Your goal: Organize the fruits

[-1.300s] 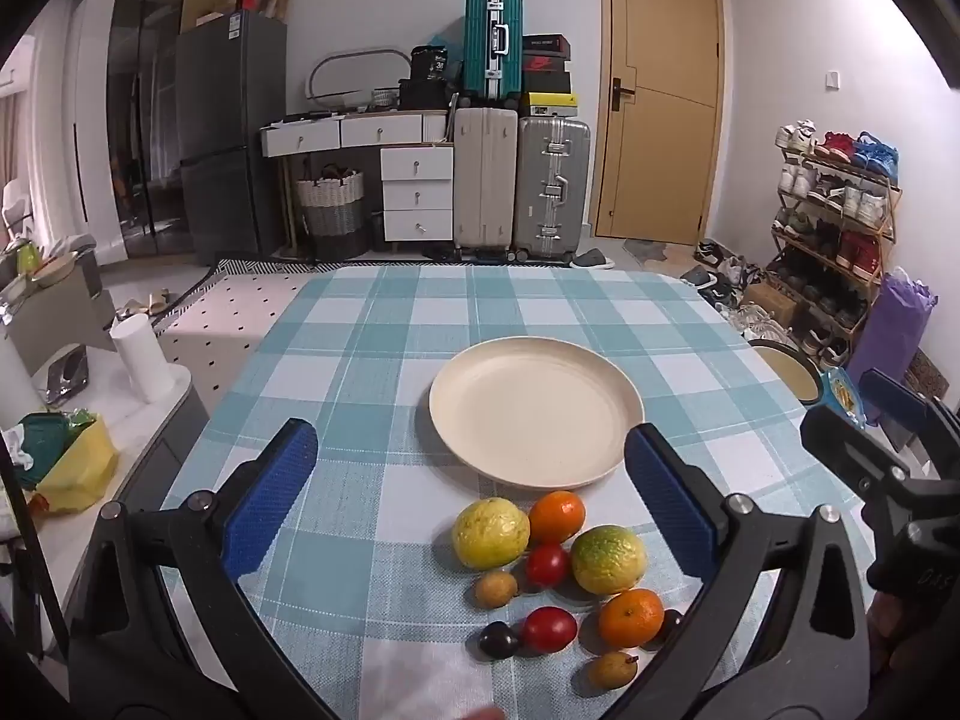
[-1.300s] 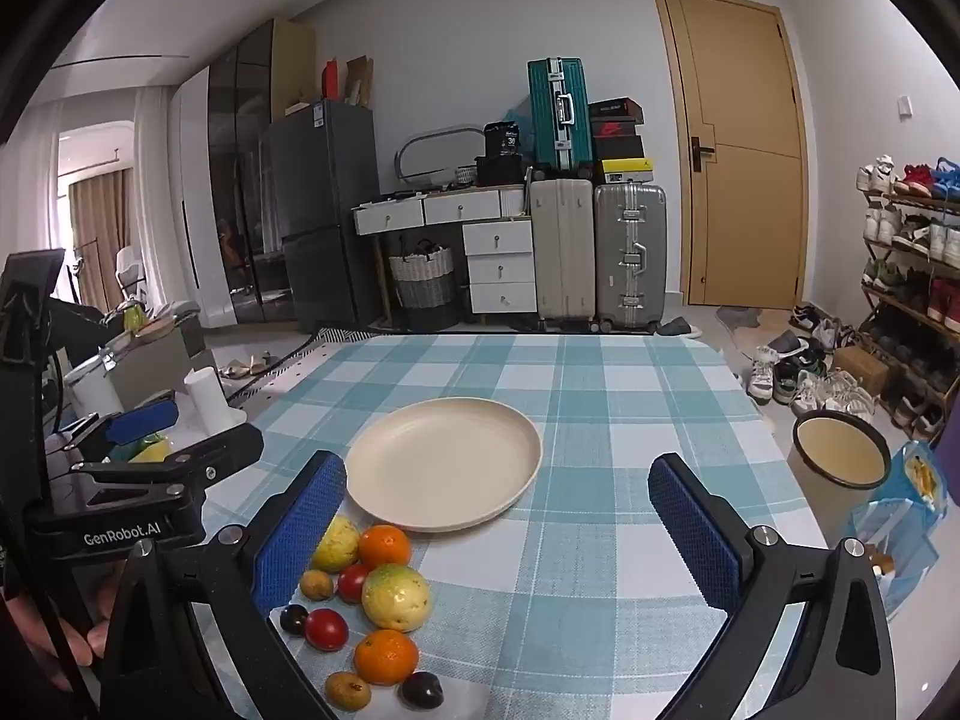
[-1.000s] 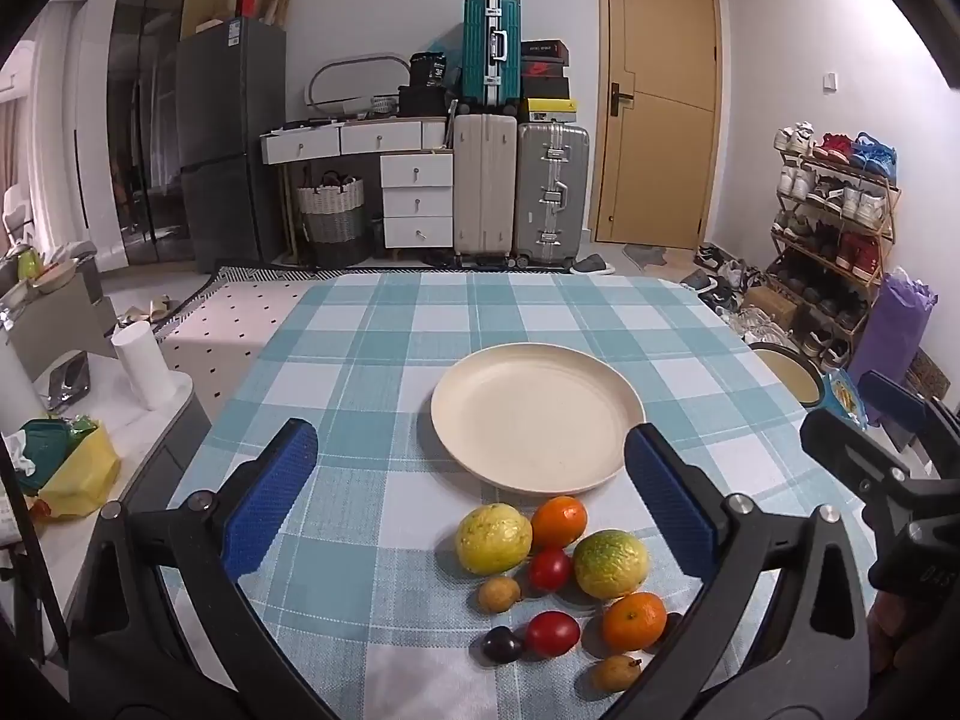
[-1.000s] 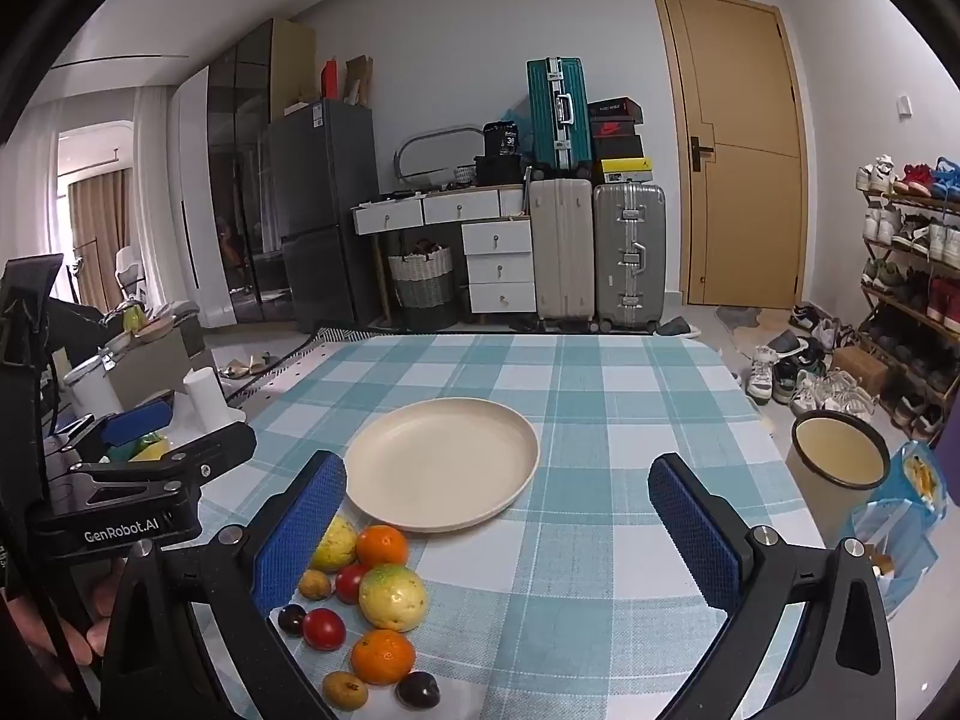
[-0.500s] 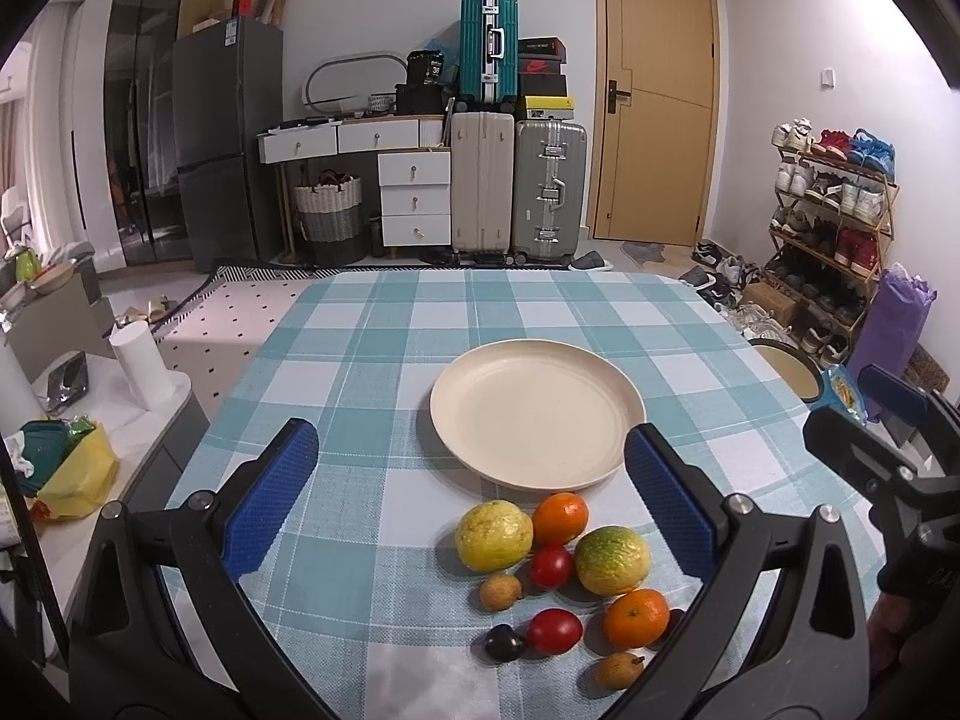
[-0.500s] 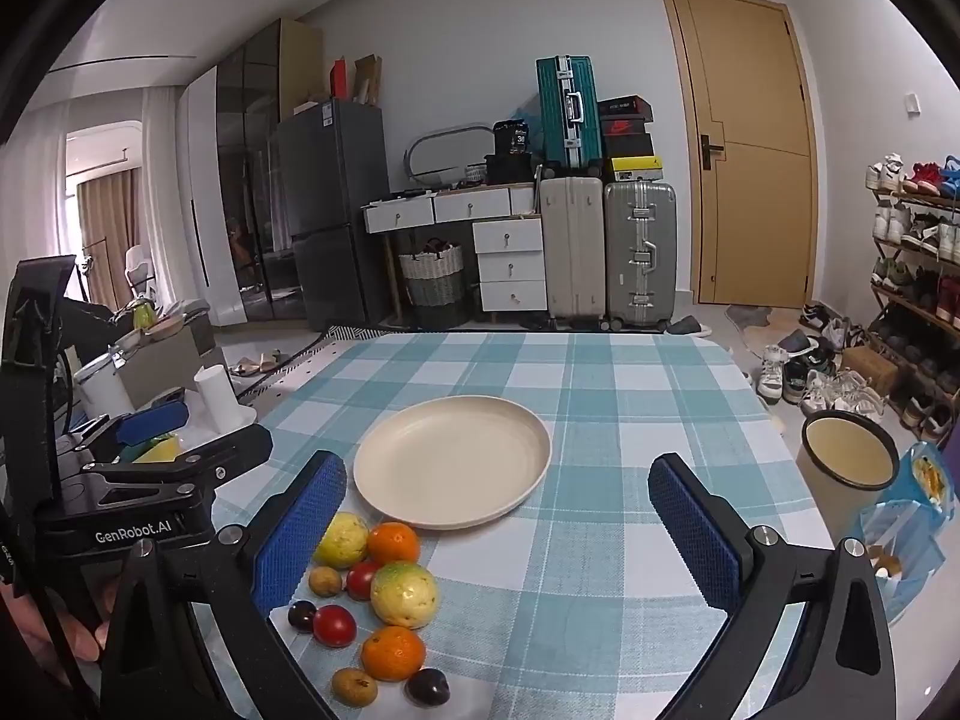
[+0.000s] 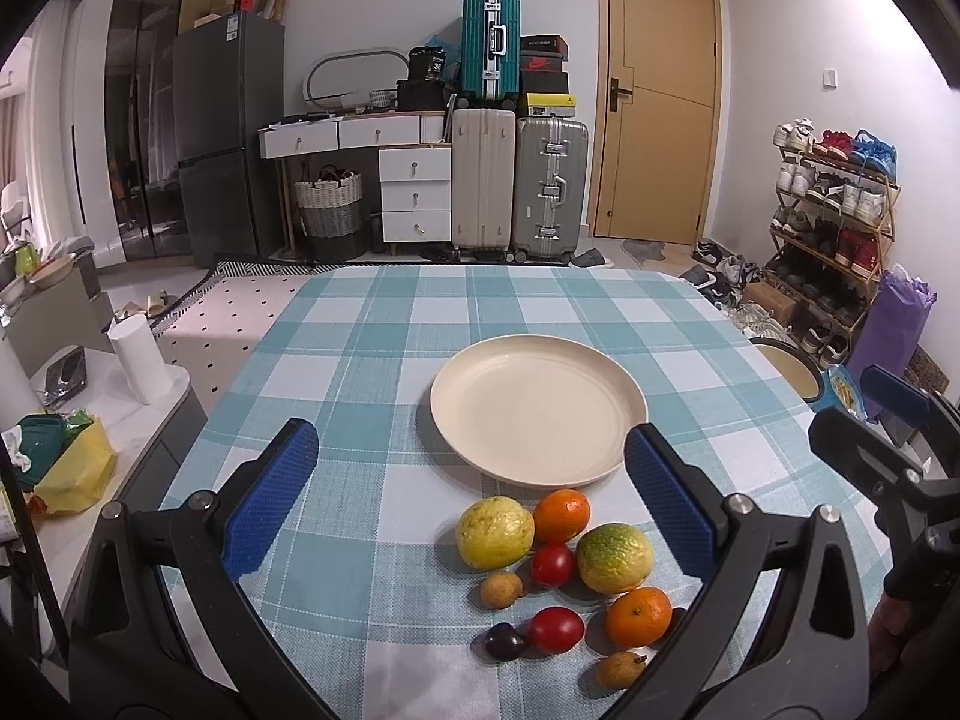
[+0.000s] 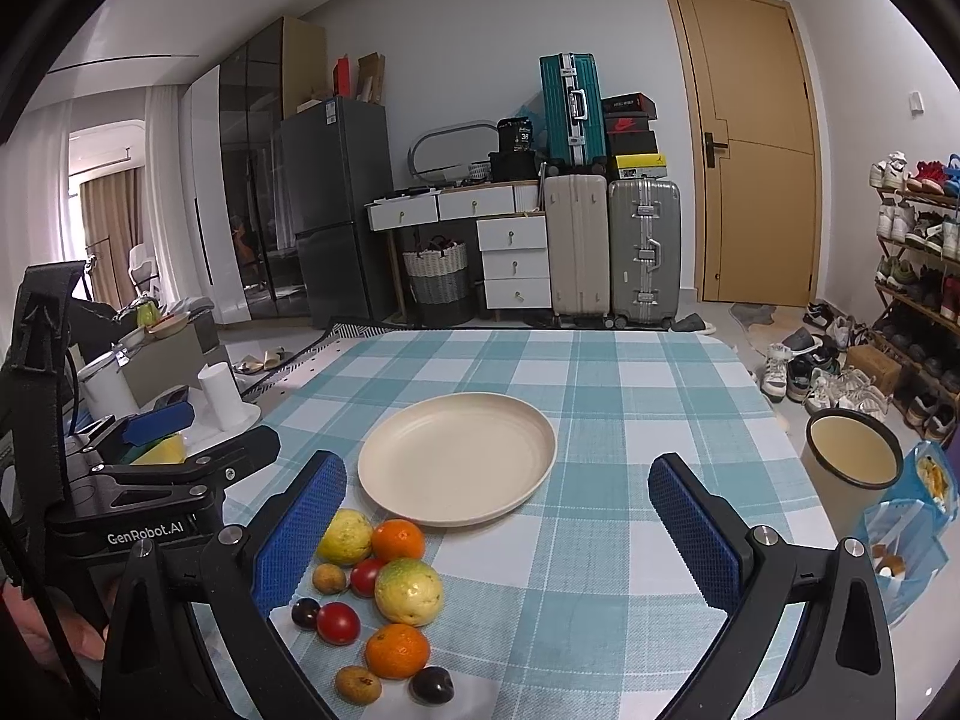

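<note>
**Both grippers wide over the fruit pile, plate bare**

Here we are above the checked tablecloth (image 7: pixel 372 372), and the left gripper (image 7: pixel 474 498) hangs over the near part of the table with its blue pads spread wide, nothing between them. The right gripper (image 8: pixel 498 525) does the same on its side, jaws wide apart and holding nothing, its left pad (image 8: pixel 297 531) just in front of the fruit cluster in its own view.

The cream plate (image 7: pixel 539 411) sits in the middle of the cloth, with nothing on it. Just on the near side of its rim lies the fruit, bunched tight: a yellow guava (image 7: pixel 494 531) touching an orange (image 7: pixel 561 515), a small red tomato (image 7: pixel 552 564) tucked between them and a greener guava (image 7: pixel 614 558). Nearer still, a little brown fruit (image 7: pixel 500 588), a second tomato (image 7: pixel 555 630), a dark plum (image 7: pixel 503 642), a second orange (image 7: pixel 638 616) and another small brown fruit (image 7: pixel 620 669). From the right wrist view, a second dark plum (image 8: pixel 431 685) shows at the near edge of the pile.

Off the table's right side stands a cream-lined bin (image 8: pixel 852 456), with a shoe rack (image 7: pixel 834 222) beyond; suitcases (image 7: pixel 519 180) line the back wall
</note>
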Demonstrator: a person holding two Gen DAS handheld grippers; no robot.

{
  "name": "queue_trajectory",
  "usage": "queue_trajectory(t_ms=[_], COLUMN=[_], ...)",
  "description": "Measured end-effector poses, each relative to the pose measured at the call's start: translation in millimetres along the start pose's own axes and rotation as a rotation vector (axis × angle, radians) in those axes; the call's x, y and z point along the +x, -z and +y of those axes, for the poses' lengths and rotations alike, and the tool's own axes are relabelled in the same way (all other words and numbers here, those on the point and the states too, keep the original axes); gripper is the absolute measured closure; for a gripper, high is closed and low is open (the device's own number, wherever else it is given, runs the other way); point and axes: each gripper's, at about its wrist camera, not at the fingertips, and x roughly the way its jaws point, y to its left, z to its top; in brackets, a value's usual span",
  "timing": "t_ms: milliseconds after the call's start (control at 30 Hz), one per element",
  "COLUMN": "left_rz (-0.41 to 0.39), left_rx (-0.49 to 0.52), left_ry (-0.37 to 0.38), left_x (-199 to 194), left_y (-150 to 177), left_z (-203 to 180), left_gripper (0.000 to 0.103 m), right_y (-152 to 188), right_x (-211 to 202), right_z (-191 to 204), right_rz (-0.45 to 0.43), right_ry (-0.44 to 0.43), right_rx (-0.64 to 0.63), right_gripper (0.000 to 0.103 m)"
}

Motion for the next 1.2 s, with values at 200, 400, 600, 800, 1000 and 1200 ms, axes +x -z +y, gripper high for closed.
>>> queue_trajectory(t_ms=[200, 400, 600, 800, 1000, 1200], left_rz=[0.001, 0.009, 0.011, 0.013, 0.014, 0.016], left_rx=[-0.001, -0.003, -0.002, -0.005, -0.005, -0.005], left_ry=[0.000, 0.002, 0.002, 0.001, -0.002, -0.002], left_x=[0, 4, 4, 5, 6, 6], left_y=[1, 5, 6, 9, 14, 18], left_z=[1, 2, 2, 3, 3, 3], left_gripper=[0.001, 0.001, 0.001, 0.001, 0.001, 0.001], right_y=[-1, -1, 0, 1, 1, 2], right_x=[0, 0, 0, 0, -1, -1], right_z=[0, 0, 1, 2, 2, 3], right_rz=[0.000, 0.000, 0.000, 0.001, 0.001, 0.004], right_ry=[0.002, 0.000, -0.003, -0.002, -0.003, -0.005], right_rx=[0.000, 0.001, 0.001, 0.002, 0.003, 0.004], right_gripper=[0.000, 0.000, 0.000, 0.000, 0.000, 0.000])
